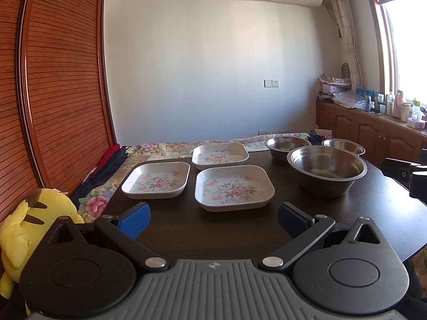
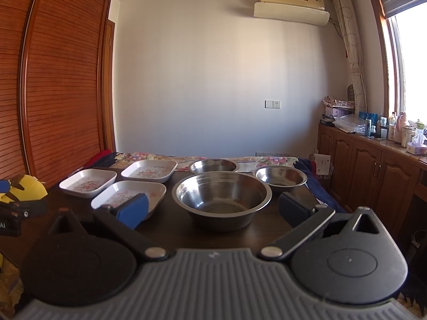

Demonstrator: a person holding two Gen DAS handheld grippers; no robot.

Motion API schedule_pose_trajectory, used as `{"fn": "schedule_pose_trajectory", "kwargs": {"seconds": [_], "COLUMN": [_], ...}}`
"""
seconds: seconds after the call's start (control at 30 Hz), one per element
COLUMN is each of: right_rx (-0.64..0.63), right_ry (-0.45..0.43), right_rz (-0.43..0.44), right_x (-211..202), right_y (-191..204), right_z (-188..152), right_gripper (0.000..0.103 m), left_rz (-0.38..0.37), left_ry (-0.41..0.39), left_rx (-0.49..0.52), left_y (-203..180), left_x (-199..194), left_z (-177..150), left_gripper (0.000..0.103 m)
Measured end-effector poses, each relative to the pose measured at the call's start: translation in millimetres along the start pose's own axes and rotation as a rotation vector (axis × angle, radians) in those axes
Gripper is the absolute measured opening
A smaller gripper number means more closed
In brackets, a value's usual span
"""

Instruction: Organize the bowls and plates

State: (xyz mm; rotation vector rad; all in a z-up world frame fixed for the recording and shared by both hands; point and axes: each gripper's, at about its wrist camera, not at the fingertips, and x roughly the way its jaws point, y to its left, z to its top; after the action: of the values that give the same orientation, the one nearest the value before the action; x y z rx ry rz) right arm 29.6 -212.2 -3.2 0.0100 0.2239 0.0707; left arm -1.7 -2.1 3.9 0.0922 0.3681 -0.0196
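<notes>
Three floral plates (image 1: 234, 188) sit toward the worktop's (image 1: 213, 234) left edge, just ahead of the left hand-held gripper (image 1: 213, 218), released and empty. Three steel bowls (image 2: 221, 194) sit rightward, before the right hand-held gripper (image 2: 213, 209), likewise released.
</notes>
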Motion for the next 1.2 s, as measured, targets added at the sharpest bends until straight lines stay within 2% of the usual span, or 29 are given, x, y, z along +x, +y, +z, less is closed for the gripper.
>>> {"fn": "schedule_pose_trajectory", "kwargs": {"seconds": [0.67,1.2], "right_rx": [-0.013,-0.070], "right_ry": [0.008,0.017], "right_rz": [0.019,0.178], "right_x": [8,47], "right_y": [8,50], "right_z": [-2,7], "right_gripper": [0.103,0.103], "left_rz": [0.007,0.074], "left_ry": [0.028,0.074], "left_rx": [0.007,-0.001], "left_y": [5,41], "left_x": [17,65], "left_z": [-4,2], "left_gripper": [0.103,0.103]}}
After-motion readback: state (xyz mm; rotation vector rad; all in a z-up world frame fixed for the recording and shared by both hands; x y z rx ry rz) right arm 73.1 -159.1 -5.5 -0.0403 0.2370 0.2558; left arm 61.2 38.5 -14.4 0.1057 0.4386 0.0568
